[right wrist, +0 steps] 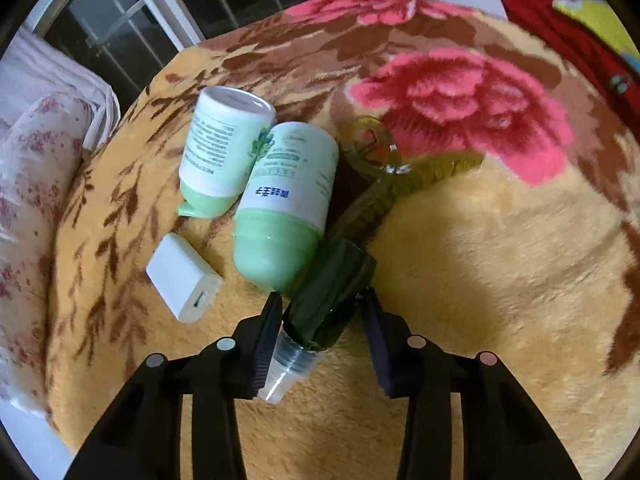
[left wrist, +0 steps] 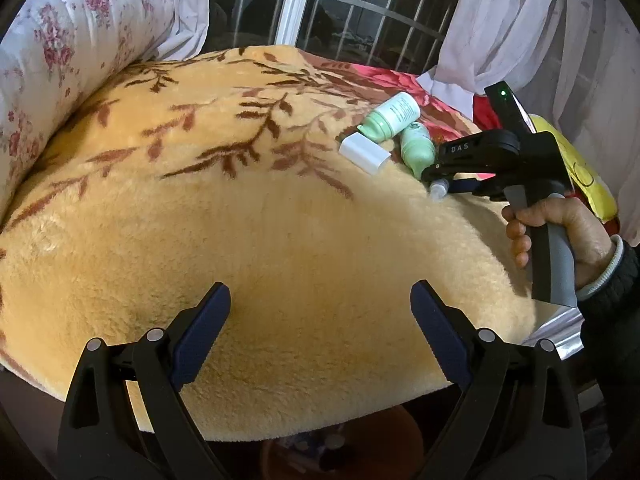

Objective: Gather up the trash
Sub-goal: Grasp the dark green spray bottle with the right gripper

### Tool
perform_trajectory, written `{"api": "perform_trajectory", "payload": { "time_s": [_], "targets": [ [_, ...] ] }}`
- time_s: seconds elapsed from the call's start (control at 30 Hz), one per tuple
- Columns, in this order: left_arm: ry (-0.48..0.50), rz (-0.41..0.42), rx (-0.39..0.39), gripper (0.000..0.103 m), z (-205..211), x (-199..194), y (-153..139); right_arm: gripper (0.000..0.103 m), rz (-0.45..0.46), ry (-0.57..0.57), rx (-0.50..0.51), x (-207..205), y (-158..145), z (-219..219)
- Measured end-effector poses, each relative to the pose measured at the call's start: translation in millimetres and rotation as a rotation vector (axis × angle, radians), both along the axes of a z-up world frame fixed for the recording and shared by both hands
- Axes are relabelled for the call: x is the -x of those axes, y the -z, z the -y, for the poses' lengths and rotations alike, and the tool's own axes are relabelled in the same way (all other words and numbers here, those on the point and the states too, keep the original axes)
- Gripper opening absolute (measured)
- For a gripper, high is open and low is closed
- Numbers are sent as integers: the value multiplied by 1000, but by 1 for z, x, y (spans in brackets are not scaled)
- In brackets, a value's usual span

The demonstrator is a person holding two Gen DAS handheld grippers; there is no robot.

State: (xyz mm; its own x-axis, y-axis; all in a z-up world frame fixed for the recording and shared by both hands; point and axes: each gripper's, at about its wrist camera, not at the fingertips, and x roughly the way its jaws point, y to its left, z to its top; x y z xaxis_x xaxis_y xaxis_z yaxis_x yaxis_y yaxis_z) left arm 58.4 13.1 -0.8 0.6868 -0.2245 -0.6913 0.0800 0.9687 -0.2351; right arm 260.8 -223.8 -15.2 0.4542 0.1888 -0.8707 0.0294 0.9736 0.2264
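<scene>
A small dark green spray bottle point(right wrist: 332, 292) with a clear cap point(left wrist: 438, 190) lies on the yellow plush blanket point(right wrist: 480, 280). My right gripper point(right wrist: 320, 300) is shut on it, a fingertip against each side. Beside it lie two white-and-green bottles point(right wrist: 224, 148) point(right wrist: 288, 200), a white charger block point(right wrist: 182, 280) and a yellow-green hair clip point(right wrist: 380, 168). In the left wrist view the right gripper point(left wrist: 436, 184) is held by a hand at the right, next to the bottles point(left wrist: 394, 116) and the charger block point(left wrist: 364, 154). My left gripper point(left wrist: 320, 288) stands open above bare blanket near the front edge.
A rolled floral quilt point(left wrist: 60, 60) lies along the left side. A barred window point(left wrist: 340, 8) and white curtains point(left wrist: 520, 20) stand behind the bed. A silver foil piece point(left wrist: 560, 332) sits at the blanket's right edge. The blanket's front edge drops off just below the left gripper.
</scene>
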Motion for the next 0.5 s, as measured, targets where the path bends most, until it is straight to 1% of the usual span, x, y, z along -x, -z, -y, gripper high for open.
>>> {"api": "perform_trajectory", "payload": {
  "time_s": [0.07, 0.13, 0.27, 0.3, 0.33, 0.5],
  "targets": [
    [2, 2, 2, 89, 1, 1, 1, 40, 31, -5, 66, 3, -4, -4],
    [6, -7, 7, 89, 4, -1, 4, 40, 37, -8, 96, 0, -1, -8],
    [15, -6, -18, 89, 10, 0, 3, 37, 54, -16, 148, -8, 9, -14],
    [16, -4, -23, 89, 10, 1, 2, 35, 59, -18, 147, -8, 9, -14],
    [14, -4, -28, 89, 10, 2, 3, 35, 64, -20, 137, -7, 8, -13],
    [12, -18, -34, 89, 10, 0, 7, 34, 97, -26, 46, 12, 1, 6]
  ]
}}
